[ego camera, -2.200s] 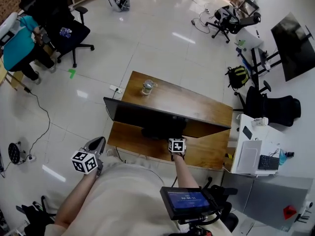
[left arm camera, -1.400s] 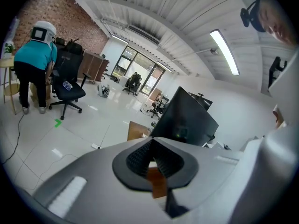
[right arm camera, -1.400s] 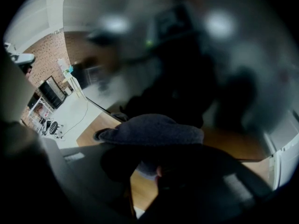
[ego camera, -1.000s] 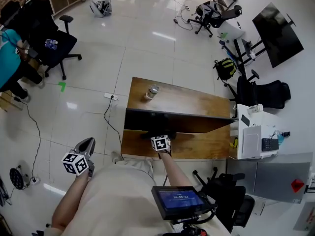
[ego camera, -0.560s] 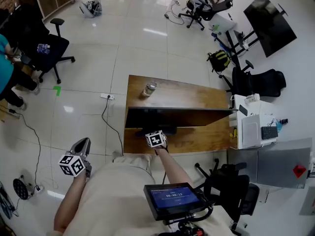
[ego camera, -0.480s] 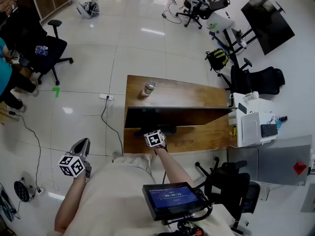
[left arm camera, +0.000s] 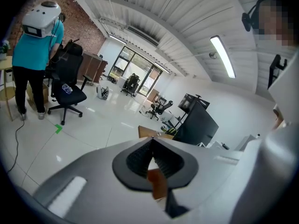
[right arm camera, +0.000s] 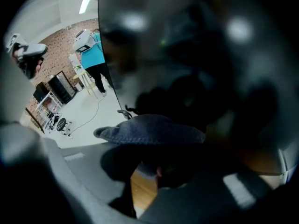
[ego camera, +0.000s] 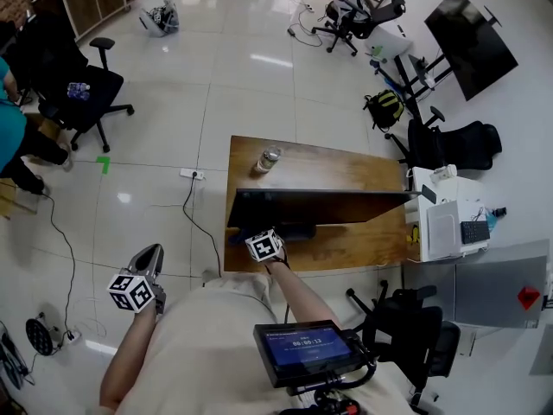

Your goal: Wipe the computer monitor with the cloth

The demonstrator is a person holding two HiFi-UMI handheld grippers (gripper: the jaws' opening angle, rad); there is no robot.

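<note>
Right gripper view: the blue cloth (right arm camera: 149,129), soft and limp, sits bunched mid-frame in the clenched right tongs (right arm camera: 154,155), right up against the dark monitor (right arm camera: 201,55). That screen looks fragile, so light pressure seems wise. The left tongs (left arm camera: 152,160) are closed on nothing, away from the desk (ego camera: 346,167). I can read no writing.

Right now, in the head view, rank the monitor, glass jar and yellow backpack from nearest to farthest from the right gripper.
1. Monitor, just ahead of the right gripper.
2. Glass jar, at the table's far edge.
3. Yellow backpack, beyond the table, far right.
</note>
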